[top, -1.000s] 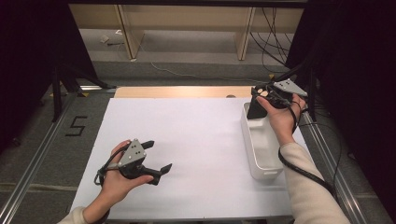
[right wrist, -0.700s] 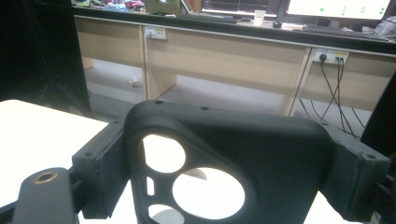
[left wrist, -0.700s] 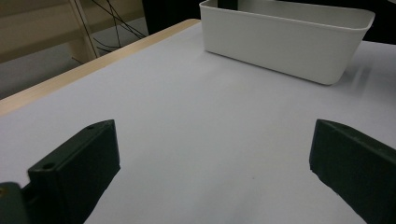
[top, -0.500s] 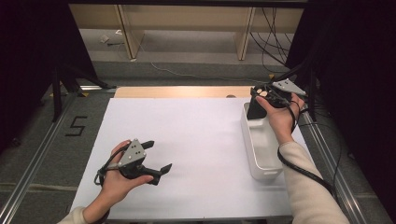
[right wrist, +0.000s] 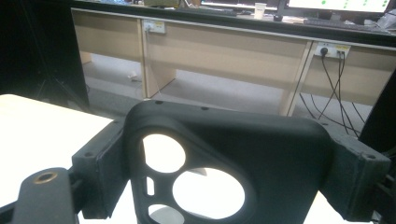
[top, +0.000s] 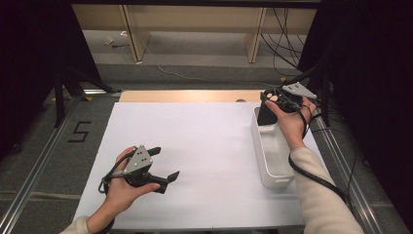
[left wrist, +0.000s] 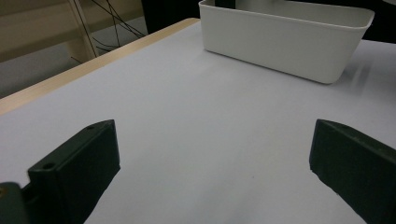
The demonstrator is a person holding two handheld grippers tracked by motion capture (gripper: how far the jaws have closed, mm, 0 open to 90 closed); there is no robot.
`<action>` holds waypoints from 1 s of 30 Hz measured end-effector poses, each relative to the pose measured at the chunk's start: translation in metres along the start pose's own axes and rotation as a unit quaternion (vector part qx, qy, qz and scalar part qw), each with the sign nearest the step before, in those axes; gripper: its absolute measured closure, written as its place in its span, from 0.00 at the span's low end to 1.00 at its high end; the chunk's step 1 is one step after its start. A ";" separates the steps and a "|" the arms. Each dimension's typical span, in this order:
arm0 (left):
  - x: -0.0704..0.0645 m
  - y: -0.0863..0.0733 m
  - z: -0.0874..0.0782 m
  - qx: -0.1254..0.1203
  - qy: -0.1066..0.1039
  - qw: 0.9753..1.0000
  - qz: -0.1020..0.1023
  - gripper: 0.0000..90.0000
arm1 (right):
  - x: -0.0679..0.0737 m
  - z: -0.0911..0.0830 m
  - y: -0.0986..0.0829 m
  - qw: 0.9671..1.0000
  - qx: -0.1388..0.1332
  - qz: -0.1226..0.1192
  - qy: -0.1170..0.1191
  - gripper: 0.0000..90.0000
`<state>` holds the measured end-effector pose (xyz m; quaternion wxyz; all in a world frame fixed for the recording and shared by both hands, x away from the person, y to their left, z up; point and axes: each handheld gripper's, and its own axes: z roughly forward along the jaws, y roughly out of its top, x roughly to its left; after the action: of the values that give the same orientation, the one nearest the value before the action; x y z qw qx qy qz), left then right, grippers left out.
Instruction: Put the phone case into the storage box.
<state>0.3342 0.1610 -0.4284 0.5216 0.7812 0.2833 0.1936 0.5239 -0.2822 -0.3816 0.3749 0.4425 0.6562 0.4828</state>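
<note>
High view has my left gripper (top: 160,165) low over the near left part of the white surface (top: 204,141), held in my left hand (top: 124,187), its two black fingers spread wide apart with nothing between them. My left gripper view confirms it: one finger (left wrist: 77,170) rises at the left edge and the other at the right, with bare white surface in the gap. Beyond them, toward the far right, sits a white bin (left wrist: 285,39), long and rectangular, well apart from this gripper.

In the high view that white bin (top: 270,151) stands along the right side of the surface, its length running near to far. My right hand (top: 290,119) holds my right gripper (top: 272,100) over the bin's far end, and a flat black object (top: 267,114) hangs from it, reaching down to the bin's far end; I cannot tell whether it touches the floor of the bin.

My right gripper view shows that black object (right wrist: 261,158) up close: a moulded plate with rounded corners and several round cut-outs, through which bright white shows. My fingers (right wrist: 95,163) are clamped on it, one pressed against each side edge. Behind it are wooden shelving (right wrist: 224,51) and cables (right wrist: 334,88) plugged into sockets.
</note>
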 end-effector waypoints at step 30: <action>0.000 0.000 0.000 0.000 0.000 1.000 0.001 0.01 | 0.002 0.009 -0.006 1.000 0.028 0.004 -0.007 0.18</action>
<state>0.3341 0.1609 -0.4285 0.5212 0.7816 0.2826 0.1940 0.5299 -0.2782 -0.3902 0.3652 0.4590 0.6648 0.4625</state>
